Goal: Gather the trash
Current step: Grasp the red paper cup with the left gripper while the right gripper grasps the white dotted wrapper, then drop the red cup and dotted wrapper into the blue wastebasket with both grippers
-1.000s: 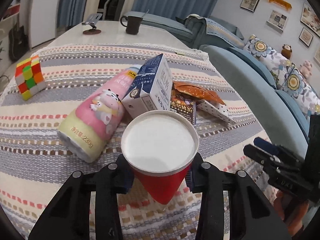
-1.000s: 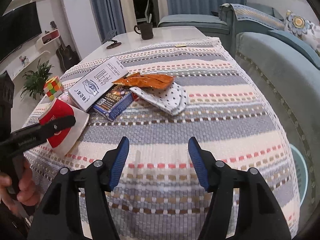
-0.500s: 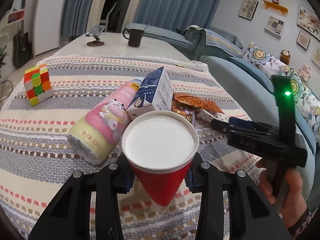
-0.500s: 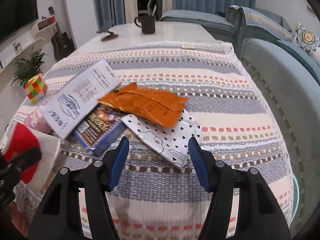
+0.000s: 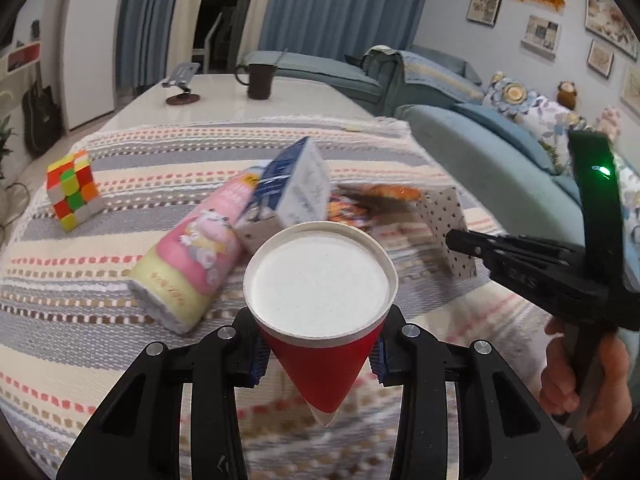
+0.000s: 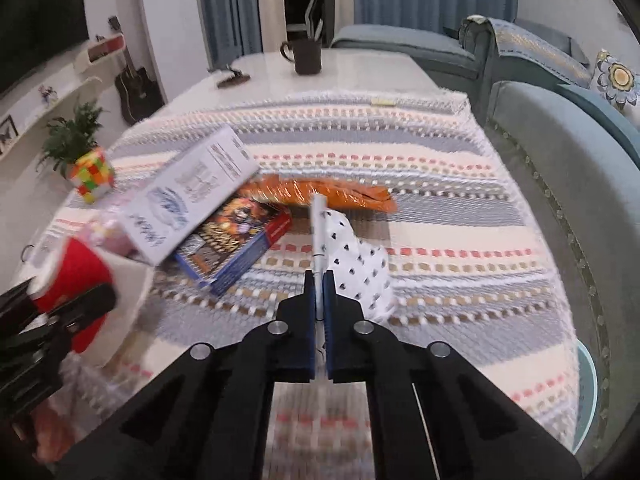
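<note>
My left gripper (image 5: 318, 354) is shut on a red paper cup (image 5: 320, 364) with a white inside, held above the striped tablecloth (image 5: 80, 320). On the right, my right gripper (image 6: 319, 280) is shut on the edge of a white polka-dot wrapper (image 6: 356, 264), which hangs lifted off the cloth; the left wrist view shows that wrapper (image 5: 442, 216) at the right gripper's tip (image 5: 456, 240). A pink bottle (image 5: 192, 248), a blue-and-white carton (image 5: 296, 184), an orange wrapper (image 6: 320, 192) and a dark snack box (image 6: 236, 240) lie in a heap on the cloth.
A colour cube (image 5: 72, 188) sits at the cloth's left. A dark mug (image 5: 260, 80) and a small stand (image 5: 182, 88) are on the bare far end of the table. A blue sofa (image 5: 480, 152) runs along the right side. A person's hand (image 5: 580, 372) holds the right gripper.
The right gripper moved in over the polka-dot wrapper, shut on its edge and lifted it. The left gripper kept the red cup with little movement.
</note>
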Available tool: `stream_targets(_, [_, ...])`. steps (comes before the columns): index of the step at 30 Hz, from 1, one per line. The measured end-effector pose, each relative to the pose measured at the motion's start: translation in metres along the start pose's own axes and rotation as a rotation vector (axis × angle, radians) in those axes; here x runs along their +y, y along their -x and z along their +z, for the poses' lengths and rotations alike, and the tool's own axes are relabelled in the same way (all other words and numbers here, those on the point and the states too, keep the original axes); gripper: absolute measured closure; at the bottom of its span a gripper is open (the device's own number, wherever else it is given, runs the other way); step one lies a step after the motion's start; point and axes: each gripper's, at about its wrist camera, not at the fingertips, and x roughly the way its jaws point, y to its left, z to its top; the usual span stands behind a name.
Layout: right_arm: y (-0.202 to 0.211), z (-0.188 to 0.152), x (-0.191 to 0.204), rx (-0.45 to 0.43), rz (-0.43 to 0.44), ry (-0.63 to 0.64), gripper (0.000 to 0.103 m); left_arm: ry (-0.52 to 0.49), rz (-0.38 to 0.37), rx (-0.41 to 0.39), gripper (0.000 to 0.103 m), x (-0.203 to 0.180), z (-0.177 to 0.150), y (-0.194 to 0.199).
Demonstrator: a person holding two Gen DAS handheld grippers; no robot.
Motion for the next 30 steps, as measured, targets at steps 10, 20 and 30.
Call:
stream_targets(10, [0.119, -0.003, -0.058, -0.165, -0.051, -0.092, 0.102, -0.092, -0.162, -0.112, 0.066, -0.088, 0.048, 0.045])
stream_targets(20, [0.183, -0.035, -0.164, -0.206, -0.221, -0.233, 0.102, -0.201, -0.311, -0.12, 0.066, -0.216, 0.069, 0.043])
stream_targets(30, [0.16, -0.112, -0.278, -0.082, -0.292, -0.478, 0.102, -0.305, -0.418, 0.077, 0.066, -0.327, 0.036, -0.038])
